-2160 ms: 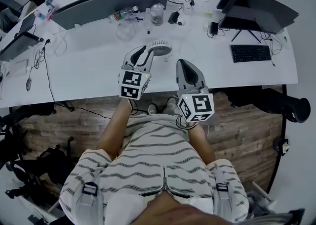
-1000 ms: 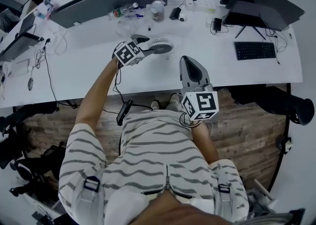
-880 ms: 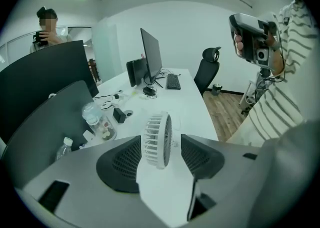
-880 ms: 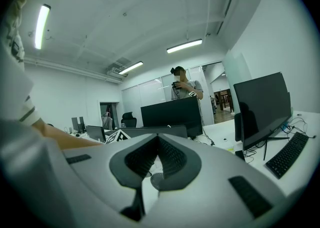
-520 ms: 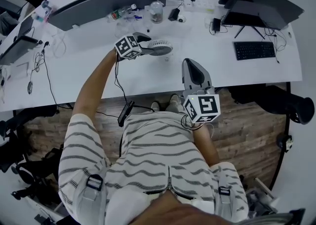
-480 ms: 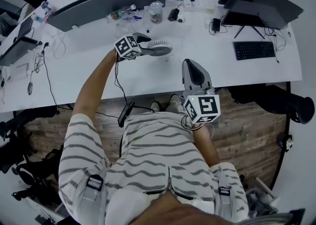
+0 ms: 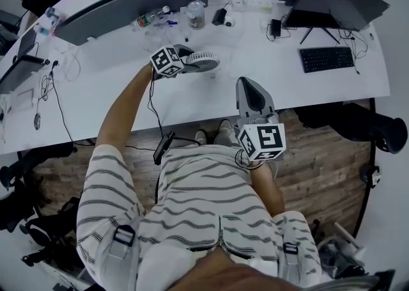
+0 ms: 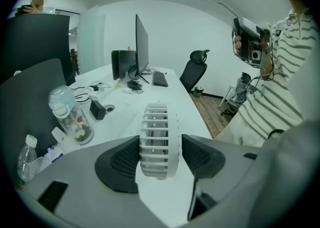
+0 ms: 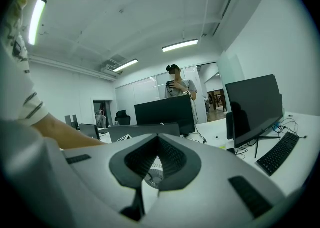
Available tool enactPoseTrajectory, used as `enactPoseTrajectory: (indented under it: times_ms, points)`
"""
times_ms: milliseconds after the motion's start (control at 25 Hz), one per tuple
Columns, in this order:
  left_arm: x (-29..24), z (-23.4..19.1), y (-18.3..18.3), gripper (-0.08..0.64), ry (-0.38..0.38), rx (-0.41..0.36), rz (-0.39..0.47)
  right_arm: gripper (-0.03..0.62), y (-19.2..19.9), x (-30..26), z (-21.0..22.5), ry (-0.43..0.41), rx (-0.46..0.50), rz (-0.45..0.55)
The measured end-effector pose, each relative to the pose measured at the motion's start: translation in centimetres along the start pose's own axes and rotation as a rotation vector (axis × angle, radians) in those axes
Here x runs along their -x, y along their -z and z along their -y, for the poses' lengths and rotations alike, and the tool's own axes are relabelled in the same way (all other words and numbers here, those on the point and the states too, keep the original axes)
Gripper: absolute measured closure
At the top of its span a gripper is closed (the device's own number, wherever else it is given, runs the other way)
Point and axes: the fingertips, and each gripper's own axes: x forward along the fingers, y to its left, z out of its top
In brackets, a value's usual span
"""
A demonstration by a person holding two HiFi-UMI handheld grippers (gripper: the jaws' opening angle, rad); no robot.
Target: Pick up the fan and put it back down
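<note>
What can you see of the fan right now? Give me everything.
The fan is small, round and white, plastic by its look, with a ribbed cage rim and a slatted grille. It stands on the white desk, edge-on to the left gripper view. It sits between the jaws of the left gripper, which have just been opening. The pads flank its two faces closely but do not seem to press on it. Its base cannot be made out.

Bare desk lies before the fan; a jar and monitor stand behind it.
</note>
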Motion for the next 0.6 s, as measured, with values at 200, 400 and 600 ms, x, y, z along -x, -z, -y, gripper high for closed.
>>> enactPoseTrajectory:
  times_ms: [200, 400, 600]
  points:
    - [-0.35, -0.58, 0.14, 0.327, -0.027, -0.013, 0.010, 0.581, 0.12, 0.14, 0.40, 0.013, 0.001, -0.006]
    - [-0.44, -0.62, -0.04, 0.331, -0.030, -0.024, 0.024, 0.581, 0.48, -0.05, 0.38, 0.009, 0.004, -0.015]
    - [-0.31, -0.40, -0.23, 0.333, -0.035, -0.010, 0.027, 0.581, 0.53, -0.01, 0.33, 0.007, 0.005, -0.014]
